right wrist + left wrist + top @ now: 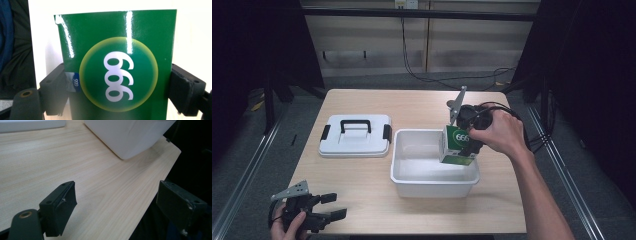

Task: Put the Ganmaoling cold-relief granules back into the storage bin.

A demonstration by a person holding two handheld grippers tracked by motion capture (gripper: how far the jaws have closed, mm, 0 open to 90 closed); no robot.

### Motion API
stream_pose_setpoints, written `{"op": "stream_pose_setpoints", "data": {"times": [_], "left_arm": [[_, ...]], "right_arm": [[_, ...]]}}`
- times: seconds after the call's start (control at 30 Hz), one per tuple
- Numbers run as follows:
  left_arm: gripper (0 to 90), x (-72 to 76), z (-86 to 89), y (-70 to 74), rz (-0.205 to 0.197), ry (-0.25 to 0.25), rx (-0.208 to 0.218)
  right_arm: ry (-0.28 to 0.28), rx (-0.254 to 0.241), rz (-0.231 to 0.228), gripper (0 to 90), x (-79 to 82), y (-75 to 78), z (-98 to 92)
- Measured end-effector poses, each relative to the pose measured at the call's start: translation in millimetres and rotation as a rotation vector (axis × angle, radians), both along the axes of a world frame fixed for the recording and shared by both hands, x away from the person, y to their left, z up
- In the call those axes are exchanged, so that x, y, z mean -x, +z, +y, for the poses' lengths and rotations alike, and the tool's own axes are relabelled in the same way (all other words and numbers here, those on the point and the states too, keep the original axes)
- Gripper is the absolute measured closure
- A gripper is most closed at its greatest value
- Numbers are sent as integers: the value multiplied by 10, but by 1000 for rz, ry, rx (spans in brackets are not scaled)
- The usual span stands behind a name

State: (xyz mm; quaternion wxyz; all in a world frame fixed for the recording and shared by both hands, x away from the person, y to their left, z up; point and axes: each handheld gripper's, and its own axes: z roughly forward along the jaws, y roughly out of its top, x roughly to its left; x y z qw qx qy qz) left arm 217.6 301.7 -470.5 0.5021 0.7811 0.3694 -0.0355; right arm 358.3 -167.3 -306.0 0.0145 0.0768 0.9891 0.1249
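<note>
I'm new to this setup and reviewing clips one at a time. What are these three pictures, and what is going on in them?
A person works at a wooden table with a hand-held two-jaw gripper in each hand. The high view looks down from above; each other picture comes from a camera riding on one gripper. The right gripper is shut on a green and white box marked 999, holding it over a white plastic bin. The bin's lid lies beside it. The left gripper rests open near the table's front edge.
</note>
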Motion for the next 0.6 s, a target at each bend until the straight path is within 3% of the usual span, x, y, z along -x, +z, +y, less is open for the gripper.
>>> {"op": "stream_pose_setpoints", "data": {"times": [0.17,0.6], "left_arm": [[160,0,1,1,-1,-2,1],[160,1,0,2,-1,-1,0]], "right_arm": [[-10,49,13,155,-6,-57,46],[24,103,34,153,-28,-187,134]]}}
